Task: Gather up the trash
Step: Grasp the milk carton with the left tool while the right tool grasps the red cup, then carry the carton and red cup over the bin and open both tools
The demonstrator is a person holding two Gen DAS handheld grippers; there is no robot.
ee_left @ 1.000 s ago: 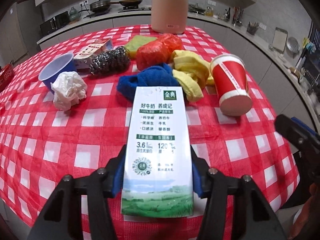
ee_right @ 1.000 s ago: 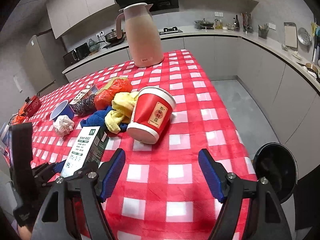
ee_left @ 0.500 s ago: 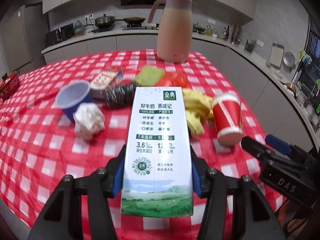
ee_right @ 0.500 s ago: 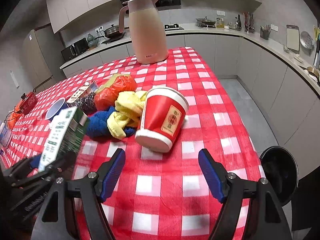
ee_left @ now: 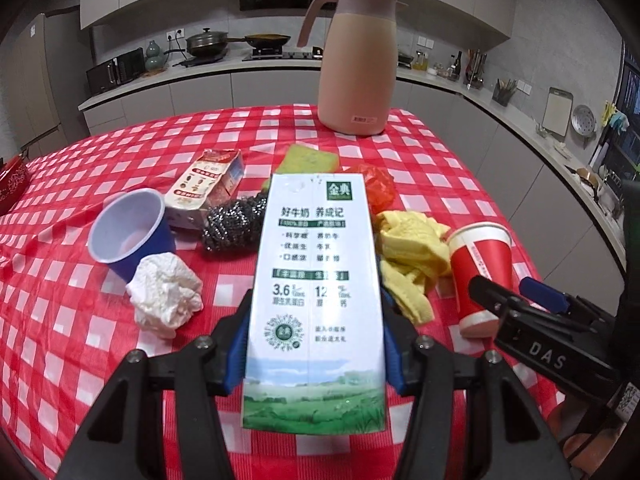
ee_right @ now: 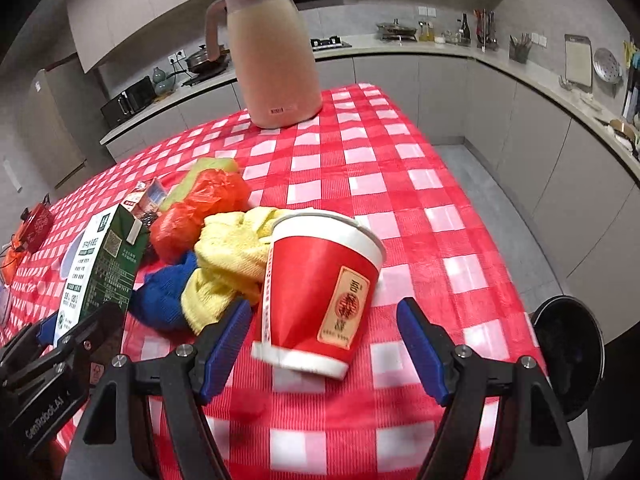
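Observation:
My left gripper (ee_left: 314, 344) is shut on a white and green milk carton (ee_left: 316, 292), held above the red checked table (ee_left: 240, 140); the carton also shows in the right wrist view (ee_right: 100, 264). My right gripper (ee_right: 324, 344) is open, its blue pads either side of a red paper cup (ee_right: 320, 292) lying tilted on the table. The cup also shows in the left wrist view (ee_left: 480, 276). A crumpled white tissue (ee_left: 164, 296), a blue cup (ee_left: 128, 232), a small torn carton (ee_left: 208, 188) and a red plastic bag (ee_right: 200, 208) lie on the table.
A pink thermos jug (ee_left: 356, 60) stands at the table's far side. Yellow cloth (ee_right: 232, 252), blue cloth (ee_right: 164, 296), a steel scourer (ee_left: 232, 228) and a green sponge (ee_left: 308, 158) lie mid-table. A black bin (ee_right: 568, 360) stands on the floor at right.
My left gripper has lifted the milk carton up and tilted level. My right gripper has moved forward until the red cup sits between its open pads.

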